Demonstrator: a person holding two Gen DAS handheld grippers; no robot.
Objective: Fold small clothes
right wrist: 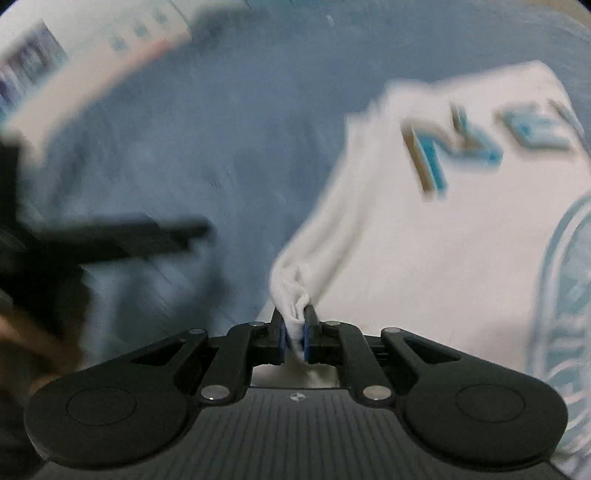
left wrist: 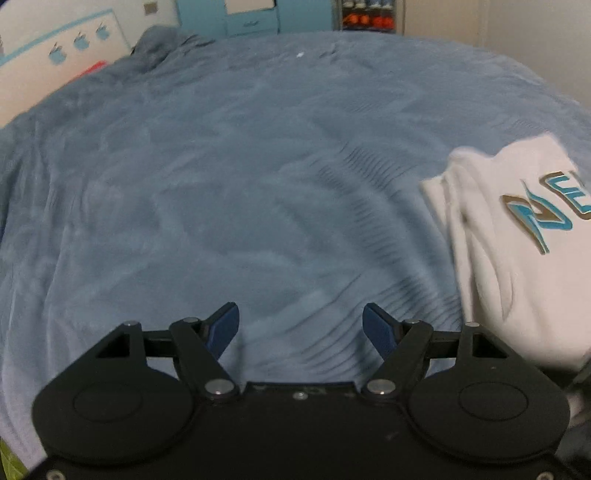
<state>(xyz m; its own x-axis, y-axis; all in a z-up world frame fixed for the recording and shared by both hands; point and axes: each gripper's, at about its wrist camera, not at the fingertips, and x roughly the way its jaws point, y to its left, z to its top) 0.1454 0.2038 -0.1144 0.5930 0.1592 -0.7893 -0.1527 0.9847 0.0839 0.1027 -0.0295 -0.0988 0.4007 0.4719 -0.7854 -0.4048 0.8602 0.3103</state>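
Our left gripper [left wrist: 301, 325] hangs with its jaws apart over the bare blue blanket [left wrist: 229, 177], while our right gripper [right wrist: 294, 334] is clamped on a bunched edge of the white shirt [right wrist: 424, 236], which lies on the blanket to the right. We judge a fold is under way; next that edge needs carrying across and laying flat. Beyond the bed we see a white wall [left wrist: 55, 40] and blue cabinets [left wrist: 251, 16].

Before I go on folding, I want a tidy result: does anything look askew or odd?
Nothing is damaged or spilled. The white shirt lies at a slant on the blue blanket, one corner bunched in the shut right gripper. The left gripper is open and holds nothing. Motion blur hides finer detail.
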